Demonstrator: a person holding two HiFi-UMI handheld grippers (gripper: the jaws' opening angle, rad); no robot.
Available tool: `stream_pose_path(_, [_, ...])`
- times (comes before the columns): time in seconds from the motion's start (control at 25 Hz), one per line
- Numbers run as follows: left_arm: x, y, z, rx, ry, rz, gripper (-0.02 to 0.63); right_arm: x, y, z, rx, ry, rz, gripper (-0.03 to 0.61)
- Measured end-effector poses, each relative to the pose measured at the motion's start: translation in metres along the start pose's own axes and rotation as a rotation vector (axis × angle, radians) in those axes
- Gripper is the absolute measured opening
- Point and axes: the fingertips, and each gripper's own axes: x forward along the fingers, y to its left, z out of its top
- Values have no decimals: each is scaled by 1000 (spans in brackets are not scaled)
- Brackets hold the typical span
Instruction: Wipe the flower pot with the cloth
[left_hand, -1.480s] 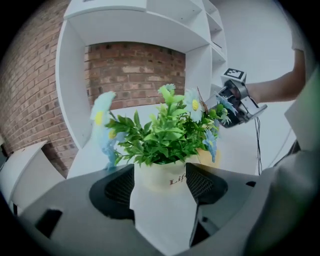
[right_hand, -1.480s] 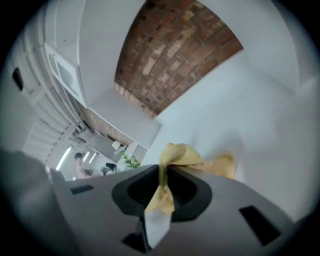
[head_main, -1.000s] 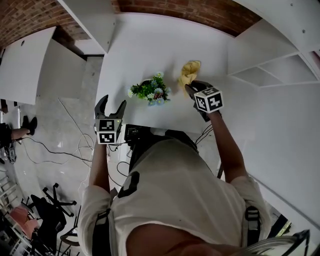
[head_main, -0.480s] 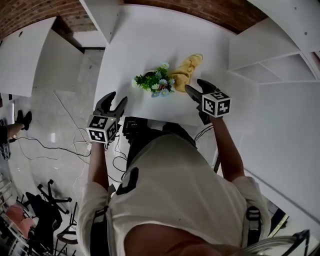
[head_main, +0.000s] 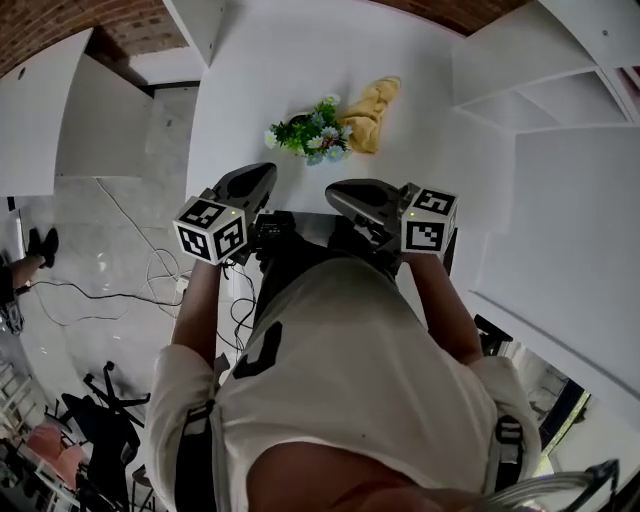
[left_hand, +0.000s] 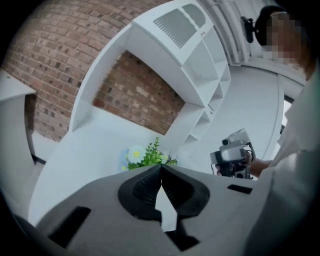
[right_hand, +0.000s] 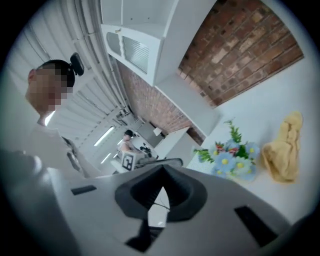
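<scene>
A small flower pot (head_main: 310, 136) full of green leaves and pale blue and white flowers stands on the white table (head_main: 270, 70); the pot's body is hidden under the foliage. A crumpled yellow cloth (head_main: 369, 108) lies just to its right, touching the leaves. My left gripper (head_main: 262, 176) is shut and empty, held above the table's near edge, well short of the pot. Beside it, my right gripper (head_main: 336, 190) is also shut with nothing in it. The flowers (left_hand: 145, 156) show beyond the left gripper (left_hand: 161, 168). Past the right gripper (right_hand: 162, 171) lie the flowers (right_hand: 231, 152) and cloth (right_hand: 283, 149).
White shelving (head_main: 545, 75) rises at the table's right, and a second white desk (head_main: 60, 120) stands left. Cables trail over the grey floor (head_main: 120, 260) below left. A brick wall runs behind the table. Another person (right_hand: 125, 141) sits far off.
Both grippers drew back from the table toward my body, rose and turned more level. Their jaws went from open to shut, empty. The cloth stays beside the pot.
</scene>
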Motion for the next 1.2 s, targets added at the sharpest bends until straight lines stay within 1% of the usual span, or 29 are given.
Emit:
stream_pose_path(0.08, [8,-12,-10,-68,19,-18,20,6,24,-12,-13,30,84,11])
stream_pose_path(0.12, [11,-20,-15,-85,26,-26,20,7,31,-17,-22,42,110,11])
stream_pose_path(0.24, [15,-43,-26,-88,48,-36,21,4,30,-25,-33,51,112,11])
stream_pose_path(0.32, [15,-57,-35,-91,64,-32,20,-5,30,-26,-33,33,115,11])
stream_pose_path(0.44, [17,-73,-49,-118,80,-11,21,-24,37,-33,-25,7,143,11])
stream_pose_path(0.52, [21,-91,-59,-133,87,-4,21,-41,40,-38,-26,-13,157,11])
stream_pose_path(0.64, [39,-131,-77,-134,109,-29,20,-80,40,-46,-7,-52,168,11])
stream_pose_path(0.72, [55,-159,-87,-133,134,-63,21,-107,37,-51,11,-83,165,11])
stream_pose_path(0.76, [63,-173,-92,-136,152,-93,20,-120,36,-53,13,-98,158,11])
stream_pose_path(0.84, [76,-202,-100,-139,185,-154,20,-145,37,-57,3,-126,143,11])
stream_pose_path(0.88, [81,-215,-104,-135,197,-170,21,-158,39,-62,-4,-139,136,11])
stream_pose_path(0.96, [88,-237,-113,-117,211,-177,21,-184,41,-74,-7,-166,122,11])
stream_pose_path(1.04, [91,-250,-117,-90,218,-166,21,-203,40,-84,14,-198,106,11])
stream_pose_path(1.12, [89,-253,-113,-66,213,-146,21,-212,35,-89,59,-227,93,11])
stream_pose_path(1.2, [82,-256,-111,-61,199,-123,21,-219,32,-97,119,-247,92,11])
